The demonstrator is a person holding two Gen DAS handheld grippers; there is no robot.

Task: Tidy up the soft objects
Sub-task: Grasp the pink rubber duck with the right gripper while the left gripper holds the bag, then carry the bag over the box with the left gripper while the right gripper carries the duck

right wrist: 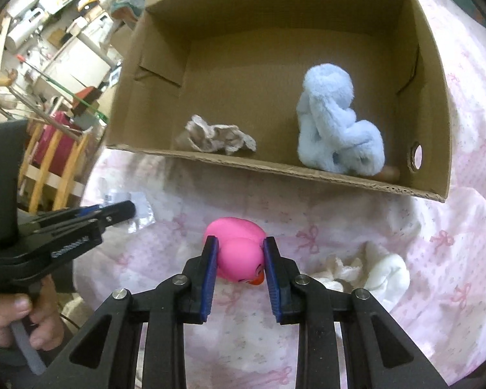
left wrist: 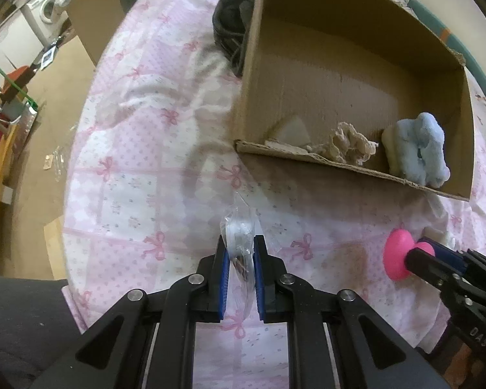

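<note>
Left hand-held gripper (left wrist: 240, 248) pinches one clear bag (left wrist: 239, 227); right hand-held gripper (right wrist: 239, 253) one duck (right wrist: 238, 248) (pink).

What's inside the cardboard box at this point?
The cardboard box holds a blue plush toy near the right wall and a crumpled beige cloth by the front wall. A small brown thing pokes from under the plush, mostly covered.

Open-topped cardboard box (right wrist: 434, 74): I see bare floor across its far half. Blue plush (right wrist: 337, 123) and crumpled beige cloth (right wrist: 215, 137) crowd the near wall. White cloth (right wrist: 382, 274) lies on the bedspread (right wrist: 453, 227) right of my approach.
</note>
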